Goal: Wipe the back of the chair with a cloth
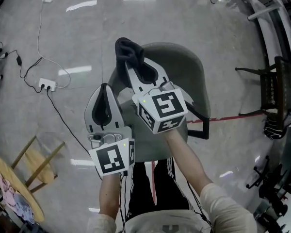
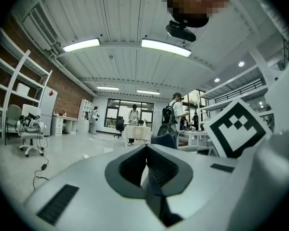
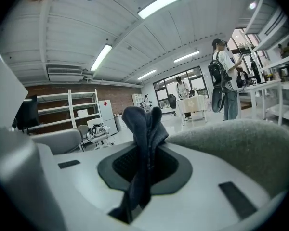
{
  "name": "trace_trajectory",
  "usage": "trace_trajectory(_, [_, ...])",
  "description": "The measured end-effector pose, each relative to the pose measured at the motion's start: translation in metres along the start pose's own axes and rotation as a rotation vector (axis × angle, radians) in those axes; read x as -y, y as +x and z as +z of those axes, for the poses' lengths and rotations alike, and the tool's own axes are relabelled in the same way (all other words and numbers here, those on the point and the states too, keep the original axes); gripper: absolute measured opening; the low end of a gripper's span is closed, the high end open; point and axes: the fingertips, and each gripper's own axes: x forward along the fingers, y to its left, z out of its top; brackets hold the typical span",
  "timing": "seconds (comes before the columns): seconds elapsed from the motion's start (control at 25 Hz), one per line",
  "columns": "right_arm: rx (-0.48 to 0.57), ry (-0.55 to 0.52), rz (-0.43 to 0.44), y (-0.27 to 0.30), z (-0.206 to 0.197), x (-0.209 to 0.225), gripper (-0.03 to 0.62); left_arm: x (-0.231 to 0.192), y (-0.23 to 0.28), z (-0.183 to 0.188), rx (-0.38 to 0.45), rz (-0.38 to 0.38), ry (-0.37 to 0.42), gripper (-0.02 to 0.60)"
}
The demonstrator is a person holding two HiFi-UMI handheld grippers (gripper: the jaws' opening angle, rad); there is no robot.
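A grey upholstered chair [image 1: 189, 64] stands just in front of me, and its fuzzy grey back [image 3: 245, 146] fills the right of the right gripper view. My right gripper [image 1: 136, 63] [image 3: 144, 153] is shut on a dark blue cloth [image 1: 127, 50] [image 3: 143, 126], which sticks up past the jaws beside the chair's back at its left edge. My left gripper [image 1: 105, 89] [image 2: 147, 150] hangs lower left of the chair, shut with nothing between its pads. In the left gripper view the cloth [image 2: 166, 139] and the right gripper's marker cube [image 2: 236, 129] show beyond the jaws.
A power strip [image 1: 47, 85] with trailing cables lies on the floor at left. A wooden stool [image 1: 19, 178] stands lower left. A black chair [image 1: 280, 98] and white shelving [image 1: 266, 8] are at right. People [image 2: 173, 112] stand far across the room.
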Motion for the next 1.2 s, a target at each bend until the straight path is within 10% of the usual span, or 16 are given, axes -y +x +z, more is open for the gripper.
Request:
trace_trajectory(0.68, [0.005,0.057,-0.408,-0.087,0.004,0.13,0.057,0.057,0.013,-0.01,-0.041,-0.104,-0.023,0.015])
trace_trajectory(1.2, [-0.009,0.044,-0.51,-0.137,-0.001,0.168,0.057,0.109,0.019,-0.015,-0.048,-0.177,-0.028,0.015])
